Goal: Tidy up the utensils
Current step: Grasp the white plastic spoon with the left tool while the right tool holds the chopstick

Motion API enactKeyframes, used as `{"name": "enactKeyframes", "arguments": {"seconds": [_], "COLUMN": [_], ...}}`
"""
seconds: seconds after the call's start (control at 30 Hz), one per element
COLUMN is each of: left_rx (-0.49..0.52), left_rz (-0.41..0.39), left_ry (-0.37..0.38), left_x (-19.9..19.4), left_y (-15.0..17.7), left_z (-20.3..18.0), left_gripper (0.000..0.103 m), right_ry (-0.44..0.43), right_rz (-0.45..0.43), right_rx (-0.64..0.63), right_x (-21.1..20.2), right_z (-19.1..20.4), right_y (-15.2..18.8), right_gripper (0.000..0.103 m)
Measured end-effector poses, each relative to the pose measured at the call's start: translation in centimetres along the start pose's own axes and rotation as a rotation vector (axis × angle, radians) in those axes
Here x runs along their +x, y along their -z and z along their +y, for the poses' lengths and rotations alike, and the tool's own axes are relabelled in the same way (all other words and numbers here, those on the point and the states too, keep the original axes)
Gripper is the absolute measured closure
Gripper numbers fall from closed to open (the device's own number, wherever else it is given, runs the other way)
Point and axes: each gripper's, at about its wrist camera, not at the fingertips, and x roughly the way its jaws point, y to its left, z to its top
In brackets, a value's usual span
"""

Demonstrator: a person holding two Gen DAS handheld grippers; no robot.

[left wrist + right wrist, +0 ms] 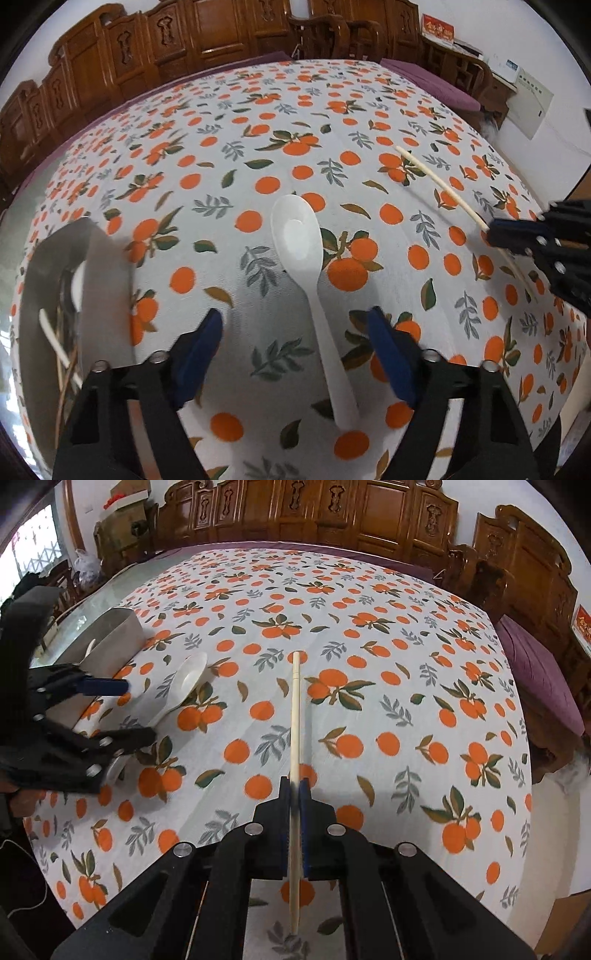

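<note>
Clamping a pale chopstick (pixel 294 738) in the right gripper (pixel 294 794), long axis running away toward the far table edge; left gripper (pixel 295 332) spread apart over a white spoon (pixel 306 266), bowl pointing away, beside a metal holder (pixel 99 295); red sign (pixel 437 29) unreadable

A matt woven cloth (pixel 258 295) printed with oranges and leaves covers the desk, its weave faintly rough. On it lies a white spoon (pixel 306 266), smooth and slightly glossy, like plastic or glazed ceramic. A pale chopstick (pixel 294 738) looks like matt, unvarnished wood or bamboo. At the desk's left edge sits a metal container (pixel 107 280) with a dull brushed-steel sheen. Each gripper, left (pixel 295 347) and right (pixel 294 812), is matt black plastic with shiny metal bolts and dark blue rubbery pads (pixel 199 347). Behind the desk stands carved wooden furniture (pixel 332 513), varnished glossy reddish-brown.
</note>
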Motion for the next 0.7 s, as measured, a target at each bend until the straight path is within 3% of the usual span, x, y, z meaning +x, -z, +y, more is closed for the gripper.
{"name": "enactKeyframes", "arguments": {"seconds": [0.13,0.3,0.57,0.7], "left_rx": [-0.009,-0.018,-0.007,-0.011], "left_rz": [0.022,0.022,0.028,0.031], "left_ry": [0.006,-0.001,-0.007,-0.009], "left_x": [0.9,1.3,1.2,0.9], "left_y": [-0.3,-0.6,-0.6,-0.3], "left_z": [-0.1,-0.1,-0.3,0.2], "left_gripper": [0.054,0.063,0.097,0.097], "right_ry": [-0.001,-0.009,-0.019,-0.021], "right_rz": [0.009,0.012,-0.004,-0.011], "right_rx": [0.012,0.028,0.038,0.045], "right_x": [0.0,0.2,-0.5,-1.1], "right_z": [0.2,0.6,1.7,2.2], "right_y": [0.8,1.5,1.4,1.3], "right_gripper": [0.097,0.097,0.097,0.097]}}
